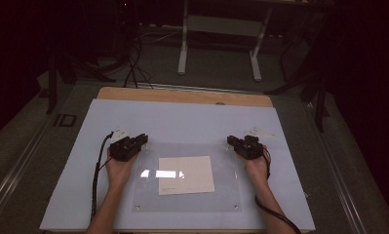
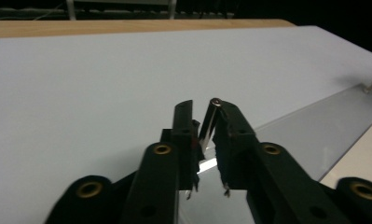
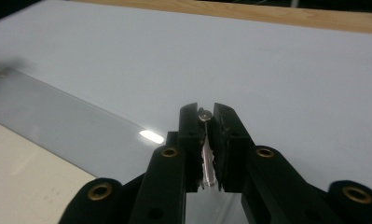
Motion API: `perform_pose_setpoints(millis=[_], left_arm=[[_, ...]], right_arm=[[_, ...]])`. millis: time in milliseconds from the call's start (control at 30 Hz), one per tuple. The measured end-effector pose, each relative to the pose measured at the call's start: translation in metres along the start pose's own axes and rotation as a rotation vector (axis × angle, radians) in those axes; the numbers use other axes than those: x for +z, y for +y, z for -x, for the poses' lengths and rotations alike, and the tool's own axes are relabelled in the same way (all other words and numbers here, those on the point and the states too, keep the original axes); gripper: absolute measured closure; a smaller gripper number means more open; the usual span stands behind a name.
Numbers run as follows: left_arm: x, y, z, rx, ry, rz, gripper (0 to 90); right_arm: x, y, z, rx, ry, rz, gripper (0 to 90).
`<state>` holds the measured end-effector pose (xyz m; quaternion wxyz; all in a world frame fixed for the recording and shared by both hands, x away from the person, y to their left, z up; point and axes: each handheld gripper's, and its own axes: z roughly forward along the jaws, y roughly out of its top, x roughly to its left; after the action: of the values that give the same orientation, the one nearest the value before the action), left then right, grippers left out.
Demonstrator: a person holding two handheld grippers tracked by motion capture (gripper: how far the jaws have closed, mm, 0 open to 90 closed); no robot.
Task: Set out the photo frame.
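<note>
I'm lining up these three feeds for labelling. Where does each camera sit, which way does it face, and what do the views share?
High view: above the person's side, looking forward and down on the table; forearms, left gripper and right gripper show.
Left gripper view: rides the left gripper, looking along its jaws, shut on the clear sheet's corner post.
Right gripper view: rides the right gripper, jaws shut on another post.
Shared: all show the sheet and the paper under it.

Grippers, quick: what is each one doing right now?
Left gripper: shut on the far left corner of the clear sheet.
Right gripper: shut on the sheet's far right corner.
</note>
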<state>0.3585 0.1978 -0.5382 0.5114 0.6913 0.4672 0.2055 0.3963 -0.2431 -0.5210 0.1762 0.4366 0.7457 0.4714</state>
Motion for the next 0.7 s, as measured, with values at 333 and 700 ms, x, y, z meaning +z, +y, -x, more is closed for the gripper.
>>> perform_pose_setpoints(millis=[333, 700], left_arm=[[-0.0032, 0.0004, 0.0021, 0.027, 0.004, 0.009, 81.4], [-0.0004, 0.0043, 0.0025, 0.03, 0.01, -0.011, 83.6]], right_arm=[[-0.0007, -0.001, -0.0056, -0.013, -0.046, 0.007, 84.3], [-0.0009, -0.0023, -0.002, 0.033, -0.018, 0.017, 83.3]])
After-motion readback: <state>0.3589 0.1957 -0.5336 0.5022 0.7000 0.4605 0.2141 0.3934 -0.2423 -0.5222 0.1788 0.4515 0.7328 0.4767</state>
